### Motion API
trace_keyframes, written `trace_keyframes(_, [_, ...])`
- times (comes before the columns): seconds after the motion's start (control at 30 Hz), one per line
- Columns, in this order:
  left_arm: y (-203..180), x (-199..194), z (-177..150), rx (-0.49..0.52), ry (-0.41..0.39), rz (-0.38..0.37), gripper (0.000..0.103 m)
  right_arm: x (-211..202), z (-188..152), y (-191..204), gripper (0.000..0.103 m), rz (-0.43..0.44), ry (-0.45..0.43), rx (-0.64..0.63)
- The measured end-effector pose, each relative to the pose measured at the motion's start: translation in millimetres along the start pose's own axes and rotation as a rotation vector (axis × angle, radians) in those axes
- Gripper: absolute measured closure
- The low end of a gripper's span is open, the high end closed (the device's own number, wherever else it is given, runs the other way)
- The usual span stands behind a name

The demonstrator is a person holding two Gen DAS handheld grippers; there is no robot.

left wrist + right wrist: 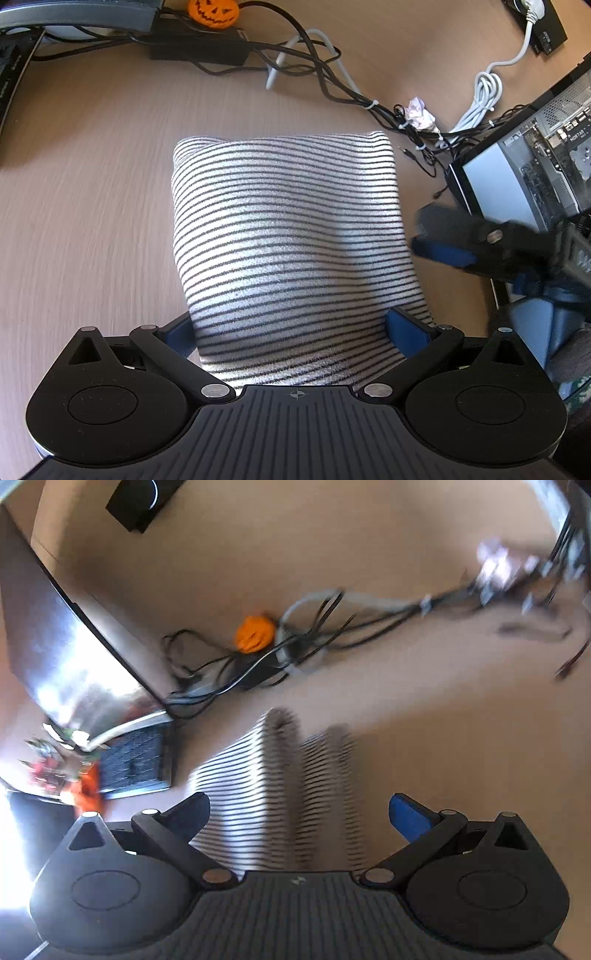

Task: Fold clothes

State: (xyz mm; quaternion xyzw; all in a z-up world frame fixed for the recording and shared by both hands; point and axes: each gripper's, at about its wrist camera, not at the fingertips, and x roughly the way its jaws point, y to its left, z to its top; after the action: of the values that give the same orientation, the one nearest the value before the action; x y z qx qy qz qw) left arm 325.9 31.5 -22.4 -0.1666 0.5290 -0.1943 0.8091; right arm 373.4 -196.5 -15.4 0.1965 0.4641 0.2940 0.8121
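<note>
Garment, striped and folded, lies between my left gripper's spread fingers; my right gripper gapes beside it.

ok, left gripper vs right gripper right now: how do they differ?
The left gripper is sharp, its fingers straddling the near end of the striped garment; the right gripper is motion-blurred, with the garment's edge between its fingers. Contact is unclear in both. Both are open, with blue pads.

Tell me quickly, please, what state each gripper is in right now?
Left gripper: open, its fingers either side of the folded striped garment, not clamped.
Right gripper: open, holding nothing, above the garment's edge.
</note>
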Motion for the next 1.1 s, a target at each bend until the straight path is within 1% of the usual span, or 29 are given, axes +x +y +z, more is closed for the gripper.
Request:
trace_keyframes(0.1, [-0.4,0.3,0.0,0.001,0.002,0.001,0.0,19.7,-3.0,9.3,0.0,0.0,0.065,-0.054])
trace_keyframes(0.2, [-1.1,0.5,-0.1,0.001,0.0,0.002,0.0,33.6,-4.6,11.0,0.0,0.011,0.111,-0.05])
trace_keyframes(0.27, [-0.1,-0.2,-1.3,0.001,-0.009,-0.006,0.0,38.0,-3.6,13.8,0.0,-0.003,0.121,-0.051])
trace_keyframes(0.37, [4.3,-3.4,-4.2,-0.008,-0.027,-0.022,0.0,40.6,-1.6,21.9,0.0,0.0,0.129,-0.035])
trace_keyframes(0.5, [22.1,-18.4,-10.2,-0.054,-0.059,-0.016,0.0,55.5,0.9,40.5,0.0,0.031,0.14,-0.013])
trace_keyframes(0.57, [38.9,-33.7,-12.6,-0.077,-0.084,0.009,0.0,68.2,0.7,54.8,0.0,0.065,0.147,0.002])
trace_keyframes(0.63, [60.8,-54.1,-14.6,-0.1,-0.115,0.05,0.0,83.3,-0.9,74.7,0.0,0.106,0.161,-0.004])
trace_keyframes(0.8, [114.9,-103.4,-18.9,-0.155,-0.191,0.152,0.0,136.5,-7.0,143.9,0.0,0.199,0.216,-0.078])
trace_keyframes(0.87, [136.7,-119.9,-18.7,-0.165,-0.215,0.188,0.0,159.0,-10.8,170.6,0.0,0.217,0.238,-0.098])
trace_keyframes(1.0, [163.7,-138.9,-16.7,-0.151,-0.25,0.217,0.0,188.6,-20.0,208.2,0.0,0.185,0.251,-0.149])
trace_keyframes(1.1, [165.6,-148.3,-17.9,-0.085,-0.276,0.241,0.0,193.3,-23.7,218.2,0.0,0.137,0.252,-0.184])
